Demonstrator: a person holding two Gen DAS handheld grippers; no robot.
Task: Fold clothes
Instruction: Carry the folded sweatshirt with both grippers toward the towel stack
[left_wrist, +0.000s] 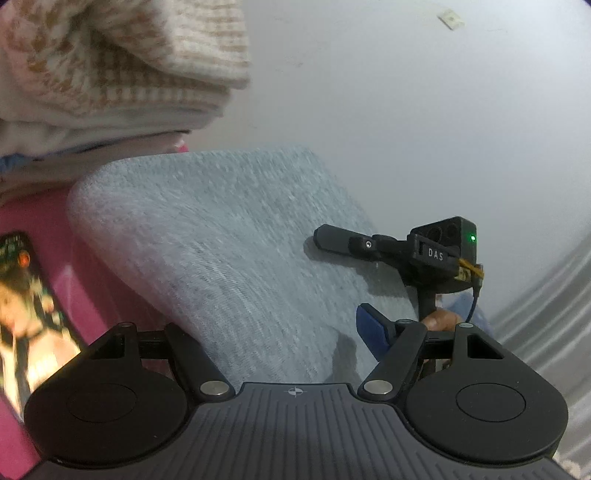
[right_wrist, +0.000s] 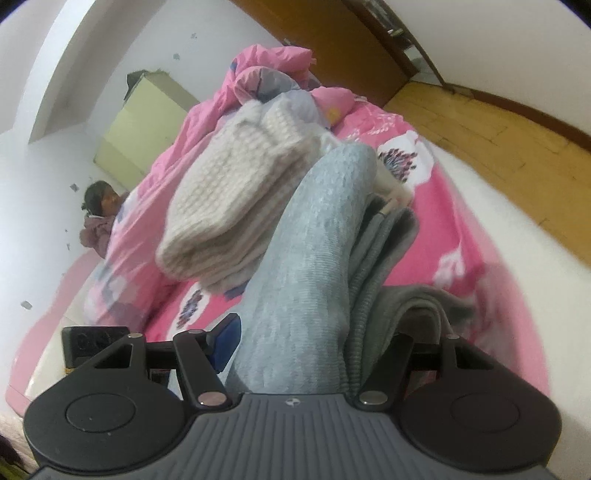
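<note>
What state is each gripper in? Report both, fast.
Left gripper: jaws closed on the folded light grey garment.
Right gripper: jaws closed on the same garment.

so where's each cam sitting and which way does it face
Left wrist: rides the left gripper, looking along its jaws over the light grey garment toward a white wall; the right gripper and a fingertip show.
Right wrist: rides the right gripper, looking across the pink bed past the cream knit pile to a wooden floor; a blue pad of the left gripper shows.
Shared: the light grey garment, the cream knit pile and the pink bedding.
</note>
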